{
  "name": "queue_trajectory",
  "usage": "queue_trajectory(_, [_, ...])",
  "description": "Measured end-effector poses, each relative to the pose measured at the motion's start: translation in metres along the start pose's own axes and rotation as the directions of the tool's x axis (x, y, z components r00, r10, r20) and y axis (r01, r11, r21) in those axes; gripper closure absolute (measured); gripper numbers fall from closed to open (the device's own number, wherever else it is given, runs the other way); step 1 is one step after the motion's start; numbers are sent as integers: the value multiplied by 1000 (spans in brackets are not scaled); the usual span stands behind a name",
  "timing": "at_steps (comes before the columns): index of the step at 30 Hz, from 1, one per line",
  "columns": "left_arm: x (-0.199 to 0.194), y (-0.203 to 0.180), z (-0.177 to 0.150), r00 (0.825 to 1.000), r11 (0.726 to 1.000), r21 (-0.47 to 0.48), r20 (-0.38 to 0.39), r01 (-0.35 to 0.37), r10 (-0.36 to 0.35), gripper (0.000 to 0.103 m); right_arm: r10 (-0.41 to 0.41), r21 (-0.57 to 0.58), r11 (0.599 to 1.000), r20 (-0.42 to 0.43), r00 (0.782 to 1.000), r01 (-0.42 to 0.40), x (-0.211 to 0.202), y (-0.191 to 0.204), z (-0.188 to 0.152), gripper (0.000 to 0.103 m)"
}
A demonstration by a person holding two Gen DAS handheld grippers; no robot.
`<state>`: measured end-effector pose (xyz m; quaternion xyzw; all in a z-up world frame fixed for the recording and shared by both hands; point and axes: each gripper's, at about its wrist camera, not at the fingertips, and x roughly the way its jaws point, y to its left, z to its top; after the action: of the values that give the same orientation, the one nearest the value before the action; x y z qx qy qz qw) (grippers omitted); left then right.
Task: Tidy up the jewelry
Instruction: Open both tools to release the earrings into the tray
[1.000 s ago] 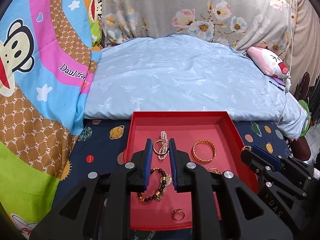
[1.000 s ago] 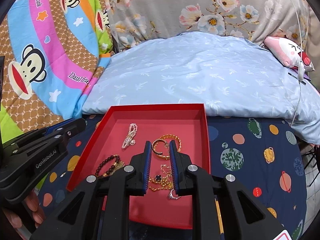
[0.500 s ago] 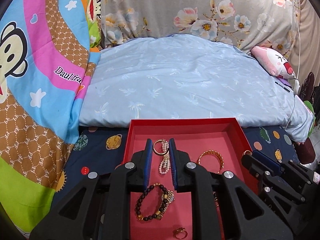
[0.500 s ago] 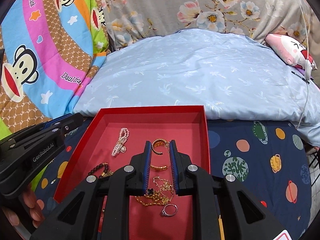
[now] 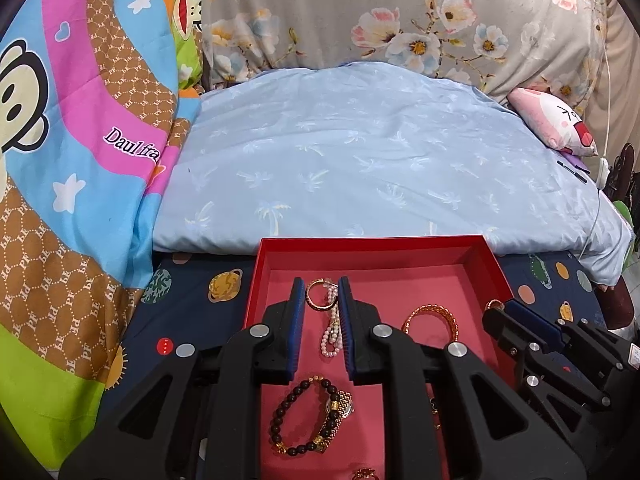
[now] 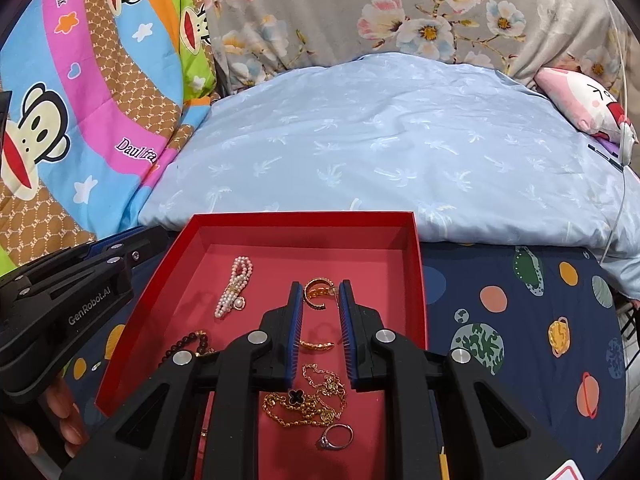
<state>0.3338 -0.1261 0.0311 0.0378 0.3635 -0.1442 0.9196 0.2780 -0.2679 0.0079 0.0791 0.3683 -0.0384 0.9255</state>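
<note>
Jewelry all sits inside red tray (image 6: 416, 280) on planet-print bed sheet (image 6: 520, 320), tray's far edge butting up against pale blue duvet (image 6: 380, 140). Left gripper (image 5: 321, 320) hovers over tray's left half, jaws spread, nothing pinched; pearl bracelet (image 5: 332, 332) and gold hoop (image 5: 316, 296) show in gap. Dark bead bracelet (image 5: 308, 420) nearer camera. Right gripper (image 6: 320, 320) over right half, jaws spread too, gold cuff (image 6: 316, 294) ahead, chain tangle (image 6: 308, 400) and ring (image 6: 338, 436) below. Decent bare floor toward tray's back wall.
</note>
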Motion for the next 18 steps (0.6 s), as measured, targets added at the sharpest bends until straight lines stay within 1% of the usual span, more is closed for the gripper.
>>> queue_trajectory(18, [10,-1,-2,1000,1000,0,-16,-5,5,87,-4,2,1000,-17,1000,4,12,-1,-2,86])
